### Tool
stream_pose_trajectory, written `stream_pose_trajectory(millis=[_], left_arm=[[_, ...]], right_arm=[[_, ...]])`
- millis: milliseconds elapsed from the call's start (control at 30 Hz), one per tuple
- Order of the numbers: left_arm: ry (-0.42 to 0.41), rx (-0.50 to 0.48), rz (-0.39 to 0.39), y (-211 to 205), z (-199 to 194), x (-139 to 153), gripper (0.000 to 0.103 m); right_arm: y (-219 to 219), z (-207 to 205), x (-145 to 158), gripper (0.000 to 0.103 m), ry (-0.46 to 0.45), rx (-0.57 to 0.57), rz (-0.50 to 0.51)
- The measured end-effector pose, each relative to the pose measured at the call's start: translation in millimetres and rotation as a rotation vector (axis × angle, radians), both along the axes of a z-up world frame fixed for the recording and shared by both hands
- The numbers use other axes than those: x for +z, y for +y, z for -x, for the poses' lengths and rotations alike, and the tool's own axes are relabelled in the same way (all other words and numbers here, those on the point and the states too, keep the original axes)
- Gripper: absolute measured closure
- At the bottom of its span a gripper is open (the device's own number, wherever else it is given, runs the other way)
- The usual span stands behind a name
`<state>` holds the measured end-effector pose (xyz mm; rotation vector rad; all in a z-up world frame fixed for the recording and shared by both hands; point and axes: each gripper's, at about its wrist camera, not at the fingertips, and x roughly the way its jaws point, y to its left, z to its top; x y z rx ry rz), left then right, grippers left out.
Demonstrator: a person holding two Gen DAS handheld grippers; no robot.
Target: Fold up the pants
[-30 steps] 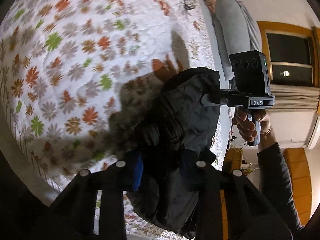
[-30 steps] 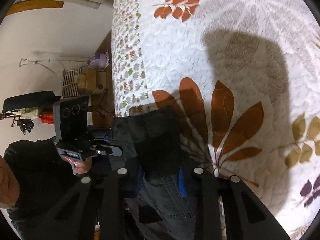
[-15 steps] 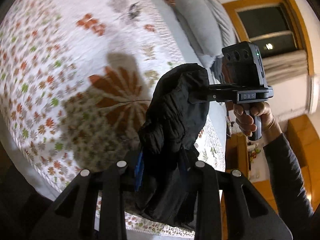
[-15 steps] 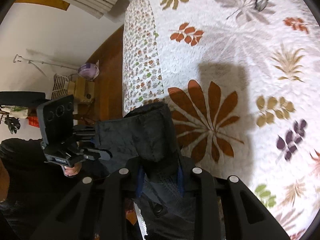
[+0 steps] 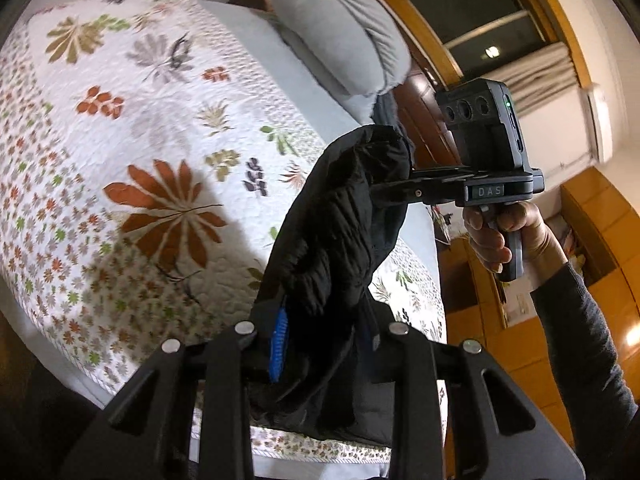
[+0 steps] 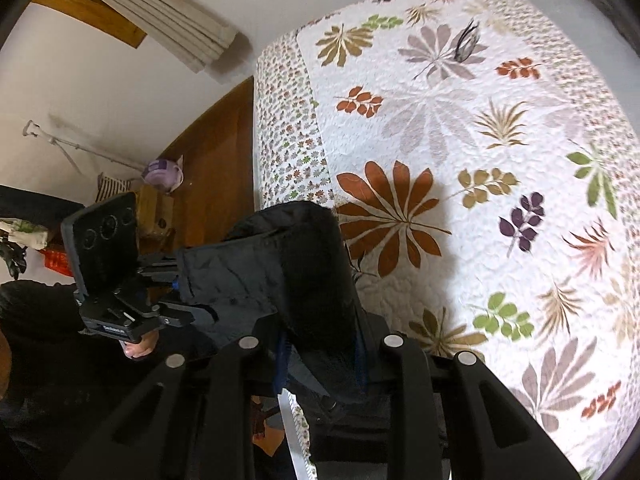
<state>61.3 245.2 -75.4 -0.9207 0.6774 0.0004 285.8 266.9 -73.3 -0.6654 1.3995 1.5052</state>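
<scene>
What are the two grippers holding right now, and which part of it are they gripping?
Both hold the black pants, lifted off the quilt. The left gripper and the right gripper each pinch bunched fabric along the upper edge; which part exactly cannot be told.

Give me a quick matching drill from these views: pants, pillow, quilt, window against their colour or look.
1 pants
2 pillow
3 quilt
4 window

a white with leaf print
b black
c wooden frame, dark pane
d grey

Pairs: 1-b, 2-d, 3-a, 4-c
</scene>
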Motion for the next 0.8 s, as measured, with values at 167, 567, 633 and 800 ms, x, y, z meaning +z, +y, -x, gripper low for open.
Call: stream_pose_trajectory(millis=[167, 567, 633, 800], left_arm=[[-0.022, -0.049, -0.042, -24, -6, 18, 0.076], [-0.056, -0.156, -0.130, -92, -18, 53, 0.077], [-0.058, -0.175, -0.144, -103, -21, 57, 0.077], [-0.058, -0.221, -0.180, -130, -28, 65, 0.077]], right_arm=[[-34, 2, 21, 0.078, -0.027, -0.043, -0.037], [-119, 2, 50, 0.078, -0.065, -0.159, -0.126], [-132, 1, 52, 0.078, -0.065, -0.176, -0.140], [-167, 0, 55, 0.078, -0.067, -0.224, -0.178]])
